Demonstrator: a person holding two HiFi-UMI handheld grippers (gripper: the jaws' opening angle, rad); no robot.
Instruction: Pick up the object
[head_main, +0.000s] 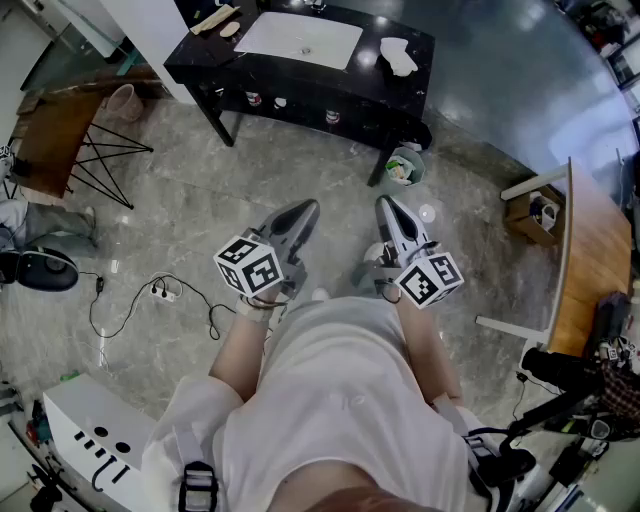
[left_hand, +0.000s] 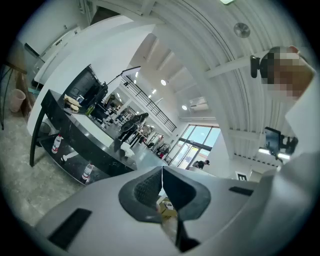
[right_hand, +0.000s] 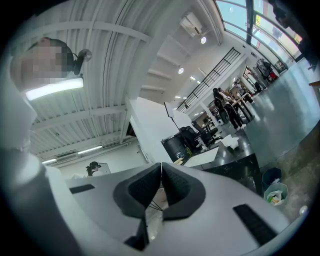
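Both grippers are held close to the person's body, far from the black table (head_main: 400, 85) at the top of the head view. On that table lie a white sheet (head_main: 300, 38), a crumpled white item (head_main: 398, 55) and a wooden piece (head_main: 215, 18). My left gripper (head_main: 308, 207) is shut with nothing between its jaws, and its tips meet in the left gripper view (left_hand: 162, 170). My right gripper (head_main: 385, 203) is also shut and empty, its pads closed together (right_hand: 161, 165). Both point up and toward the table. Which item is the task's object, I cannot tell.
A small bin (head_main: 404, 166) stands by the table's right leg. Bottles (head_main: 254, 98) sit on its lower shelf. A wooden table (head_main: 592, 255) and cardboard box (head_main: 535, 215) are at the right, a folding wooden table (head_main: 45, 130) at the left. A cable (head_main: 160, 292) lies on the floor.
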